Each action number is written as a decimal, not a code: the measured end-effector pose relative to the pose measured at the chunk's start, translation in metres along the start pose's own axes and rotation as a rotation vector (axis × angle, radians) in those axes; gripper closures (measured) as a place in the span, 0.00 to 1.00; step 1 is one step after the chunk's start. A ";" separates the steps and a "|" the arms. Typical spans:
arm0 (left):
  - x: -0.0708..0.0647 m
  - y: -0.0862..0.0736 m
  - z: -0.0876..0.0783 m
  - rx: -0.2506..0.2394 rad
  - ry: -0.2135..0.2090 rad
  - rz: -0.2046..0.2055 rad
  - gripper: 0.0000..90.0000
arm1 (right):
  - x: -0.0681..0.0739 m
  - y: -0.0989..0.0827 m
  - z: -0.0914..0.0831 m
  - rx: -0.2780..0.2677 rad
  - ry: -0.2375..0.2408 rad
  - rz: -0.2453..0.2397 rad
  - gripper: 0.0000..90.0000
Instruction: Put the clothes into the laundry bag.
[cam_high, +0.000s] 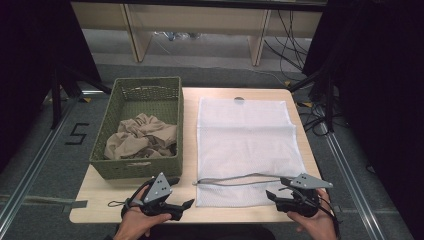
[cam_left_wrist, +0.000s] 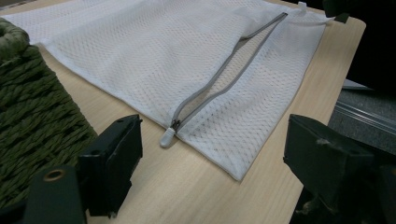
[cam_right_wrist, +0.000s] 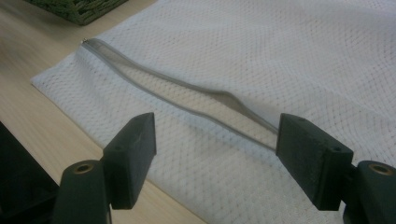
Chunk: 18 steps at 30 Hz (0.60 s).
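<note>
With both pairs of my fingers spread open and empty at the near edge of the tabletop, I judge the white mesh laundry bag lying flat there light, limp and snaggy, best pinched by its fabric beside the half-open zipper.

White mesh bag, flat, unzipped

My wooden table: one green woven basket at nine o'clock. One white mesh laundry bag lies flat at centre, towards three o'clock.
</note>
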<state>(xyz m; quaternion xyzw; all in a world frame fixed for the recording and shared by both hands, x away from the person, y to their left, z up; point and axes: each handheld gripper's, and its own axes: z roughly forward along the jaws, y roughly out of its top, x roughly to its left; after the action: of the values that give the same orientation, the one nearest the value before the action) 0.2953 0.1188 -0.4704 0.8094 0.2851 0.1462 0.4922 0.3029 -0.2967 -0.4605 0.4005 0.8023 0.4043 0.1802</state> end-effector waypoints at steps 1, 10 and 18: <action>-0.001 0.000 0.000 0.007 0.004 -0.005 0.22 | -0.001 0.000 0.000 0.006 -0.017 -0.010 0.33; -0.001 0.000 0.000 0.004 -0.001 -0.005 0.22 | -0.001 0.000 0.003 0.006 0.012 -0.022 0.33; -0.001 0.001 0.000 0.001 -0.002 -0.004 0.22 | 0.000 0.001 0.007 0.031 0.009 -0.041 0.28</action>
<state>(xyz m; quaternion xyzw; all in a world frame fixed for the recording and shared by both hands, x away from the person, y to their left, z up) 0.2948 0.1175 -0.4700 0.8093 0.2863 0.1442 0.4923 0.3079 -0.2929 -0.4640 0.3851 0.8173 0.3897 0.1786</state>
